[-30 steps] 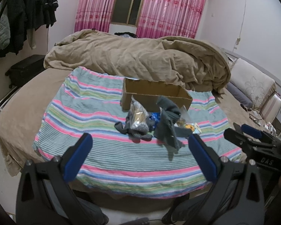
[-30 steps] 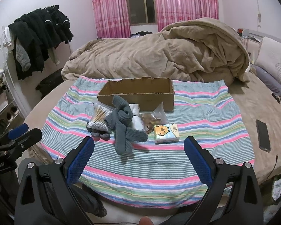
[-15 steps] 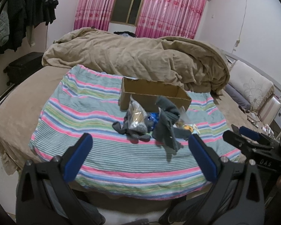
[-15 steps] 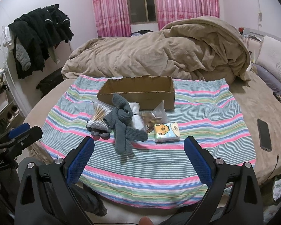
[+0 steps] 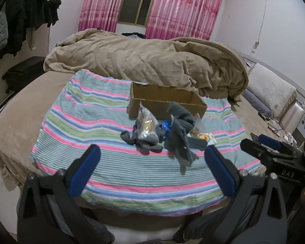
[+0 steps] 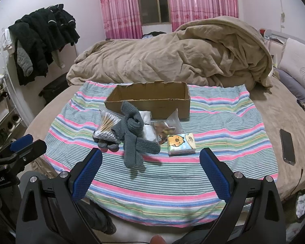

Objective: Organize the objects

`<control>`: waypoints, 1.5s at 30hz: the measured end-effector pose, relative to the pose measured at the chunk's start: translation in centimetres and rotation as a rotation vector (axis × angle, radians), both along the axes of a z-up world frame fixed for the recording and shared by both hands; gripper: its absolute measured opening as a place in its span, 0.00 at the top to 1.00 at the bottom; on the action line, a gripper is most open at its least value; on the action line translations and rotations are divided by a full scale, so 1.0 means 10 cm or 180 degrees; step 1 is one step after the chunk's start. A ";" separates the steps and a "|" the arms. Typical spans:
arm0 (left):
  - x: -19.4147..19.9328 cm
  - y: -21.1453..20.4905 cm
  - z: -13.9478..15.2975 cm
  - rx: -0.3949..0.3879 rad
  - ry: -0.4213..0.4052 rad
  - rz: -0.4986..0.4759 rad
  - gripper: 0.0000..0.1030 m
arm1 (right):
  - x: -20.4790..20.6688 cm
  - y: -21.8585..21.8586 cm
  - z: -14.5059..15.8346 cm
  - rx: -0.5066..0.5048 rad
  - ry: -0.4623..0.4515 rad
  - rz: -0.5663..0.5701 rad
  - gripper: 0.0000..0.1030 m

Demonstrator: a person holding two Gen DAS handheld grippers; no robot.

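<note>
An open cardboard box (image 6: 152,99) (image 5: 164,101) stands on a striped blanket (image 6: 172,174) (image 5: 87,118) on the bed. In front of it lies a pile: grey socks (image 6: 132,140) (image 5: 179,134), a bag of cotton swabs (image 6: 106,126) (image 5: 146,126), a clear snack bag (image 6: 166,126) and a tissue pack with a cartoon bear (image 6: 181,143). My left gripper (image 5: 152,166) and my right gripper (image 6: 150,166) are both open and empty, held short of the pile near the bed's front edge.
A bunched tan duvet (image 6: 172,61) lies behind the box. A phone (image 6: 287,146) lies on the bed at the right. Dark clothes (image 6: 42,40) hang at the left, and pillows (image 6: 299,69) are at the right.
The left wrist view has shifted a little, with the bed and pile sliding slightly left in frame. The right gripper has hardly moved. Both stay open.
</note>
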State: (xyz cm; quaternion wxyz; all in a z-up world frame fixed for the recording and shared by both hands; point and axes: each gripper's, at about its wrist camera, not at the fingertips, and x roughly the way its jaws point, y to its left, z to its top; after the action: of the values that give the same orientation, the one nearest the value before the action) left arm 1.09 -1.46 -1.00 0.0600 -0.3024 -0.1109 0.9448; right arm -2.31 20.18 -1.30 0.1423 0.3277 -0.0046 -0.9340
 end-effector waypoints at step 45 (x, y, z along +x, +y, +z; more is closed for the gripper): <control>-0.01 0.06 0.13 -0.0087 0.0097 0.0060 0.01 | -0.05 -0.02 0.13 0.0167 0.0166 0.0153 0.05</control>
State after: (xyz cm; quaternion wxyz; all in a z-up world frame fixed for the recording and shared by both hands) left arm 0.94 -0.81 0.33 0.0486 -0.2876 -0.0999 0.9513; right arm -2.77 19.99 -0.03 0.1562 0.3069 0.0314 -0.9383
